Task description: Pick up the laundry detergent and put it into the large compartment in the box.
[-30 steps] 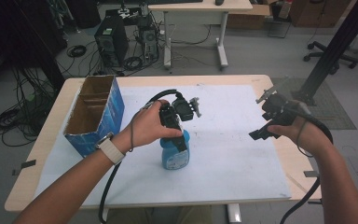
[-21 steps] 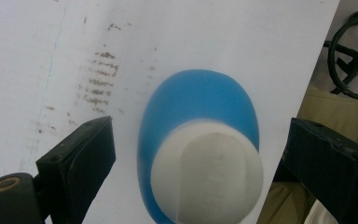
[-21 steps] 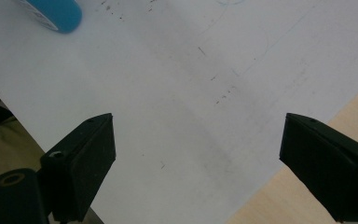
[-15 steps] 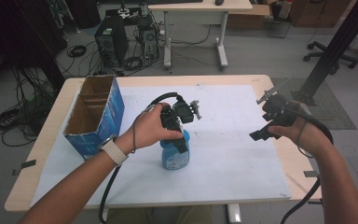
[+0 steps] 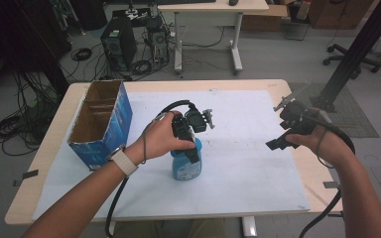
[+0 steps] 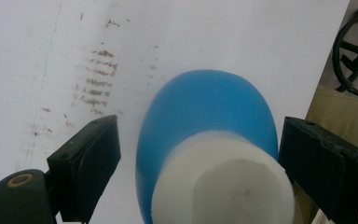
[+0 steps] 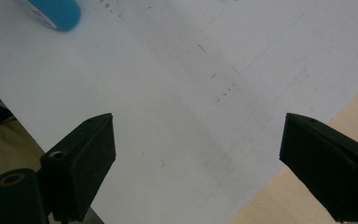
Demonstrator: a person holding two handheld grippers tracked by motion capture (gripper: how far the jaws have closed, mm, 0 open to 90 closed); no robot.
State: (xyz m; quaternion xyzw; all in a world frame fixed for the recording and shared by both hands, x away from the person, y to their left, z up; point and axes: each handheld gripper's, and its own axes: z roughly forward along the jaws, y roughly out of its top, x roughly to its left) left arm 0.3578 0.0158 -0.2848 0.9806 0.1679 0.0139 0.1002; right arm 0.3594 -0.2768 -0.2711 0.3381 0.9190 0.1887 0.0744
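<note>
A blue bottle (image 5: 184,168) with a white cap (image 6: 223,186) stands upright on the white sheet near the table's middle. My left gripper (image 5: 192,154) points down over it, its jaws on either side of the cap. In the left gripper view the bottle (image 6: 205,116) sits between the jaws of the left gripper (image 6: 200,172). These have just been closing, and a gap still shows at the left pad. My right gripper (image 5: 277,144) hovers open over the sheet's right side. In its own view the right gripper (image 7: 196,163) has nothing between its jaws, and the bottle's base (image 7: 56,11) lies far off.
An open blue cardboard box (image 5: 101,124) with dividers stands at the left of the wooden table (image 5: 297,89). The white sheet (image 5: 248,173) covers most of the top. Cables trail from both grippers toward the near edge.
</note>
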